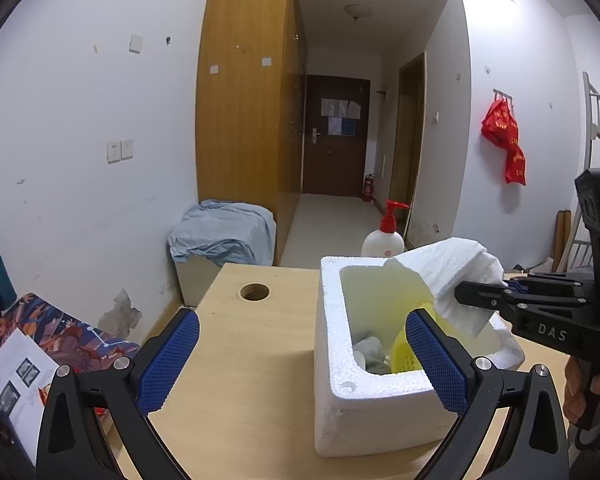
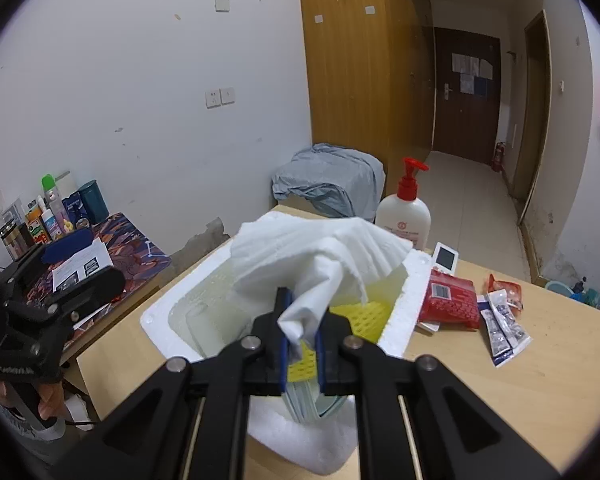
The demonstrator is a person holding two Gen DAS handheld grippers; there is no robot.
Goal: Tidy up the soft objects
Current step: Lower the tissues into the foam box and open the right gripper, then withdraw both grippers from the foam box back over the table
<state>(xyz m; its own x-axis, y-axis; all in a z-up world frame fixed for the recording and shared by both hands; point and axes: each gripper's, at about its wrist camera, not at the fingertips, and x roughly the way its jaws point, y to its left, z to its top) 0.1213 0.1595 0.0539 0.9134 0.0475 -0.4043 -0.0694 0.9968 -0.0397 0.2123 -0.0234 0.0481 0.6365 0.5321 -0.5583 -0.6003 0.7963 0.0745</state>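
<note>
A: Where's the tissue (image 2: 320, 256)?
B: Over the foam box (image 1: 380, 392), pinched by the right gripper (image 2: 302, 332). It's at two o'clock from the left gripper (image 1: 304, 360), which gapes empty.
A: Handling?
B: Light, limp, probably tears easily; grip bunched folds.

Foam box (image 1: 364, 396) (grainy), soft paper tissue (image 2: 320, 256).
</note>
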